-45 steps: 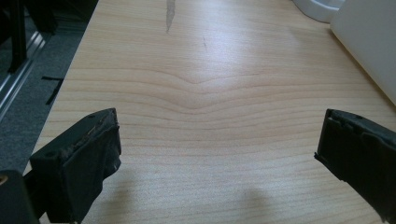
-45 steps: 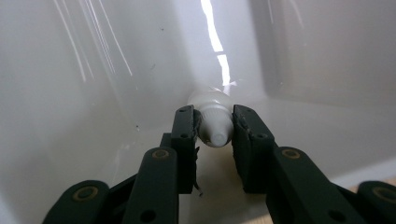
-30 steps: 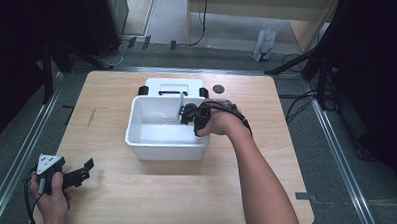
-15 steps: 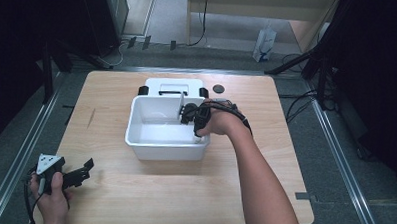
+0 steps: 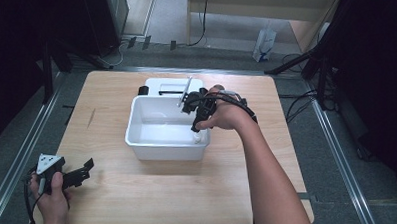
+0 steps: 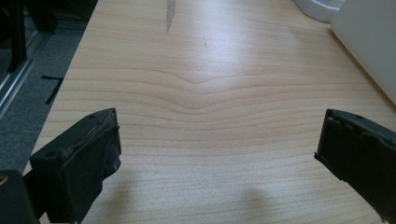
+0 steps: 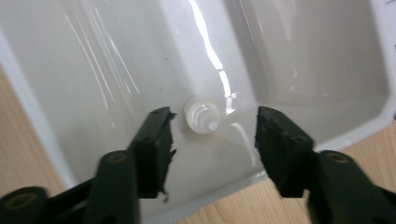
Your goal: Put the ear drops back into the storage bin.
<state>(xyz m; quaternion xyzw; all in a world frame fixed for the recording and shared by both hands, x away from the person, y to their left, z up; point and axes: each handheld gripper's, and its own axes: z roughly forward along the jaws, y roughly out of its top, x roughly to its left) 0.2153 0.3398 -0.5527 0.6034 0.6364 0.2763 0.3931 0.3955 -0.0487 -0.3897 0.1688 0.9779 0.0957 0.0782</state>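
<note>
Inside the one white plastic tub [image 5: 152,143] stands one small white bottle [image 7: 201,116], between the right gripper's [image 7: 212,128] open jaws; the left gripper [image 6: 217,144] gapes empty.

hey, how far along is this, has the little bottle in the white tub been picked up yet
Not yet. Done so far: the right gripper is down inside the white tub, jaws open either side of the small white bottle near a corner. In hand: nothing is gripped; lining up on the bottle. Left: closing on it and lifting. The left gripper sits open at the wooden table edge.
</note>
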